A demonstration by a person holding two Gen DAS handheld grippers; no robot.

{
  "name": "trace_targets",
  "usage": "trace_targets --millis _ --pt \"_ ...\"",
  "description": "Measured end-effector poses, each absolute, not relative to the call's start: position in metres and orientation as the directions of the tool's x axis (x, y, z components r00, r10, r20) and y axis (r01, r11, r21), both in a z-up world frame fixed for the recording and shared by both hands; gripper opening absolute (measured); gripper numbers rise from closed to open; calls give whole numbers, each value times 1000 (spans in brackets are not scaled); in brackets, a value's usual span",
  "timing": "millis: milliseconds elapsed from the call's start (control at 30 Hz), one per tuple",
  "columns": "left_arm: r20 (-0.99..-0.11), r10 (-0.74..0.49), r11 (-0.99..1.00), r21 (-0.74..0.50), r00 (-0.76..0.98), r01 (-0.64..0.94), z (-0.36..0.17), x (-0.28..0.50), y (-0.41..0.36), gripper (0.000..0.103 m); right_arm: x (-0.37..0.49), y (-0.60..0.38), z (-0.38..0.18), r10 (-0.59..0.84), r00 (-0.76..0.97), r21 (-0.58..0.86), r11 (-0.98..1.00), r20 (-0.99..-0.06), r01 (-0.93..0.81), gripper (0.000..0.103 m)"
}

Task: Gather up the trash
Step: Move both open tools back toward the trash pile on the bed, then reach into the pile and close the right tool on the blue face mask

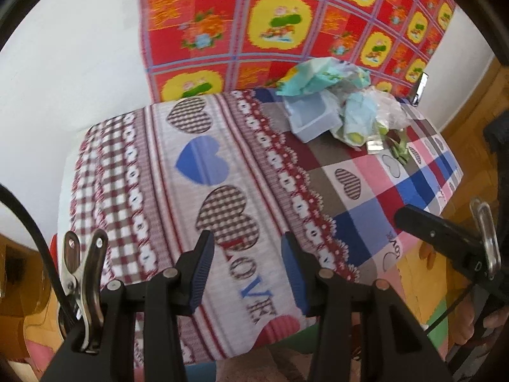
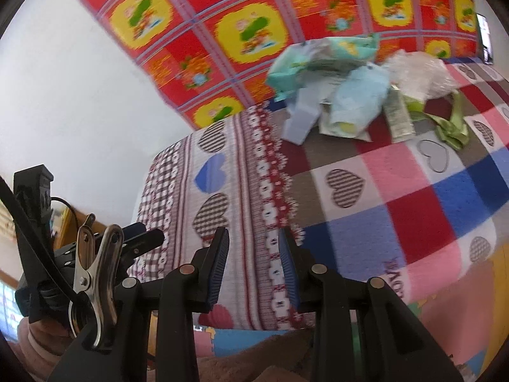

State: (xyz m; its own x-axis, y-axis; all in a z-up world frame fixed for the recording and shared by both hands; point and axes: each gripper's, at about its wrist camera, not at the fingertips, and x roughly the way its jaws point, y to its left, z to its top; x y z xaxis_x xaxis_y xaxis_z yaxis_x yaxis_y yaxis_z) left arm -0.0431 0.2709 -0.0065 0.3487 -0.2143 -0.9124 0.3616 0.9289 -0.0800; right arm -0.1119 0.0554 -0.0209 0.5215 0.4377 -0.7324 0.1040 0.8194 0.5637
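Note:
A heap of trash lies at the far side of a table under a heart-patterned blanket (image 1: 203,165). It holds crumpled teal wrappers (image 1: 321,74) (image 2: 318,57), a pale blue plastic tray (image 1: 313,117) (image 2: 300,121), a light blue packet (image 2: 359,102), clear plastic film (image 1: 386,108) (image 2: 416,73), a small tube (image 2: 397,117) and a green ribbon (image 1: 399,151) (image 2: 451,127). My left gripper (image 1: 249,273) hovers open over the blanket's near edge, well short of the heap. My right gripper (image 2: 254,264) is open too, with nothing between its blue pads, and shows at the right of the left wrist view (image 1: 445,235).
A red and yellow patterned cloth (image 1: 286,16) hangs behind the table against a white wall (image 1: 63,79). A dark phone-like object (image 2: 485,38) stands at the far right edge of the table. Wooden floor (image 1: 470,102) and coloured foam mats (image 2: 451,312) surround the table.

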Motion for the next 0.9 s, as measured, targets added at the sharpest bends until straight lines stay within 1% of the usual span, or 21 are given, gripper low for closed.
trace_targets --millis 233,333,600,700,900 --pt "-907 -264 900 -110 328 422 -13 -15 240 46 -100 27 -31 389 530 548 817 -754 180 33" --pt "-903 -269 886 -97 334 453 -14 -2 227 46 -94 18 -36 361 530 528 824 -767 203 33" --pt "-902 -268 860 -65 338 507 -9 28 192 46 -74 -12 -49 330 542 533 801 -773 273 33" --pt "-900 -263 860 -55 348 506 -9 37 179 46 -66 -25 -54 315 542 526 799 -779 292 33" --pt "-902 -232 876 -31 364 481 -13 52 155 46 -42 -53 -69 332 523 536 787 -785 305 33"
